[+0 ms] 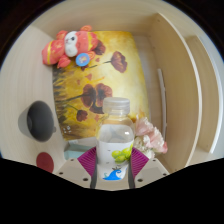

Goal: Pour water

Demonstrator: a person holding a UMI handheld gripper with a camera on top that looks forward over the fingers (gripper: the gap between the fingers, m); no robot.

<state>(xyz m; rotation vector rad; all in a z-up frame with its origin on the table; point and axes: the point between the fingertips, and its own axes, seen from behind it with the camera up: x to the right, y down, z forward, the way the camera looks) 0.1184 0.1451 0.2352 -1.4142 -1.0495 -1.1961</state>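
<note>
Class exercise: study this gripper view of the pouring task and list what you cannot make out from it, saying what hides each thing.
- Base of the water bottle: gripper view, hidden behind the gripper, whose jaws stand at either side of it.
- Water level: the clear bottle gives no readable line.
- Contents of the black cup: too dark to tell.
- Pink flowers: partly hidden by the bottle.

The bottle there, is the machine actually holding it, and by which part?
Yes. The gripper holds the water bottle by its lower body, around the label; both jaws press its sides. The white cap is free.
</note>
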